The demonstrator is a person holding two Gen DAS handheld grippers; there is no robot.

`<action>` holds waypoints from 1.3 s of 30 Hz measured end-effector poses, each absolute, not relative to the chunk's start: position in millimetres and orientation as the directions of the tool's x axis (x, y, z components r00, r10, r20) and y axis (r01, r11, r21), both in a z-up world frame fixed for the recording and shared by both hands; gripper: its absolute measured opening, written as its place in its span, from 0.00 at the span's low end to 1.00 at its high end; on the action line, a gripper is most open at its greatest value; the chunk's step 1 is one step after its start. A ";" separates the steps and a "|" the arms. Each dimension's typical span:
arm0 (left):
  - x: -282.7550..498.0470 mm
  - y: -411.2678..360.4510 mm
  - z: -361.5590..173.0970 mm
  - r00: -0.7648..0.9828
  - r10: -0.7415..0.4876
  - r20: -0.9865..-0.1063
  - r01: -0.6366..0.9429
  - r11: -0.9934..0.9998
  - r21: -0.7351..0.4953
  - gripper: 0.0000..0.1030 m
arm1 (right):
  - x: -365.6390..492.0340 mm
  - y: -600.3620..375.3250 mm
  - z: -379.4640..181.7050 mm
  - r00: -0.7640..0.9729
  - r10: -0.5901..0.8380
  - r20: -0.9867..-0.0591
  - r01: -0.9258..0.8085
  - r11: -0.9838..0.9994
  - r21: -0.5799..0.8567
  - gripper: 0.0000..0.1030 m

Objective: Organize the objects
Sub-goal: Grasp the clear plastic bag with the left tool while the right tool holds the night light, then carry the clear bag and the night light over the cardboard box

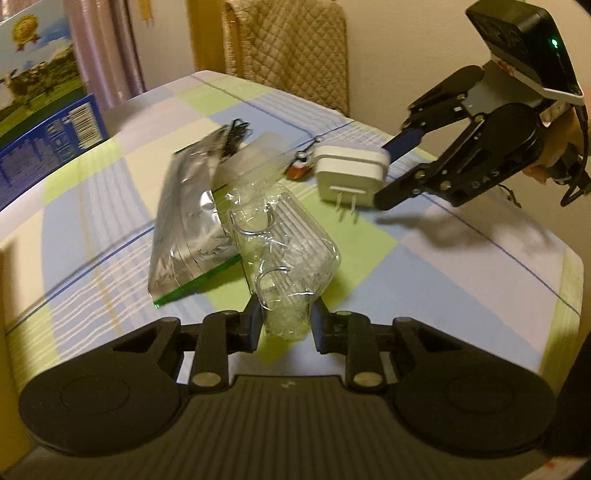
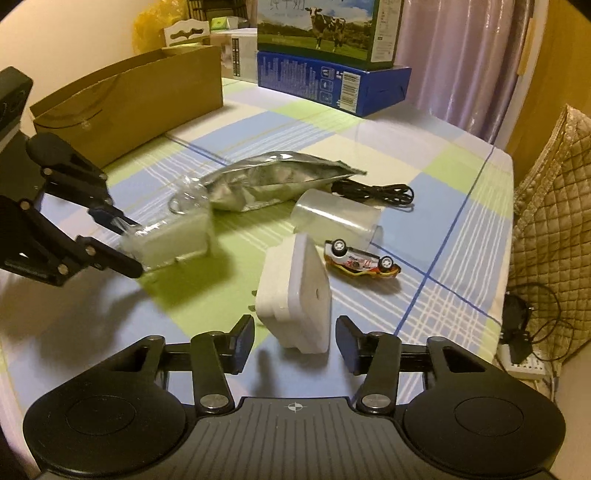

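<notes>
My left gripper (image 1: 283,320) is shut on a clear plastic container (image 1: 286,254) and holds it above the checked tablecloth; it also shows in the right wrist view (image 2: 173,232). My right gripper (image 2: 294,338) is open, its fingers either side of a white power adapter (image 2: 295,291) without touching it. In the left wrist view the adapter (image 1: 351,170) stands on the table between the right gripper's fingers. A silver foil pouch (image 2: 273,179), a black cable (image 2: 376,192), a clear cup (image 2: 332,218) on its side and an upturned toy car (image 2: 362,262) lie on the table.
An open brown cardboard box (image 2: 129,103) stands at the back left. A blue box (image 2: 332,85) with a milk carton (image 2: 325,29) on top stands at the back. A quilted chair (image 2: 550,229) is beyond the table's right edge (image 2: 509,221).
</notes>
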State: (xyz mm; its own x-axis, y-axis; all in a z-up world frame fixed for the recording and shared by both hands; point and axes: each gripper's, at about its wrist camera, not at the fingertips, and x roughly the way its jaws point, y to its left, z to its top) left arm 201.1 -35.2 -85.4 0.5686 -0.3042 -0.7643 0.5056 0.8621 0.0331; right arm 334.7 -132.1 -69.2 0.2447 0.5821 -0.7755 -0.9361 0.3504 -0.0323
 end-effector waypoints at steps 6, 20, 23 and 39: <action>197.9 -31.4 -85.7 0.581 -0.298 -0.758 0.475 0.880 0.018 0.22 | 326.6 -119.5 -72.1 0.268 0.595 -0.758 -0.939 0.336 -0.068 0.55; 198.6 -38.5 -85.6 0.621 -0.280 -0.732 0.417 0.909 0.006 0.37 | 331.2 -111.5 -72.0 0.297 0.579 -0.759 -0.906 0.422 -0.033 0.55; 201.3 -42.4 -87.5 0.619 -0.290 -0.730 0.417 0.909 -0.007 0.39 | 331.5 -111.3 -71.2 0.295 0.580 -0.759 -0.905 0.424 -0.027 0.46; 196.4 -32.4 -82.2 0.589 -0.274 -0.760 0.429 0.903 0.007 0.25 | 318.2 -112.0 -55.9 0.331 0.531 -0.780 -0.875 0.482 -0.043 0.27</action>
State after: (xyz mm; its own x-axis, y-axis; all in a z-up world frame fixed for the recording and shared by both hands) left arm 196.4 -32.4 -82.2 0.5889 -0.2735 -0.7605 0.4290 0.9033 0.0074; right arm 318.2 -112.0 -55.9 0.3311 0.5307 -0.7802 -0.8751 0.4821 -0.0434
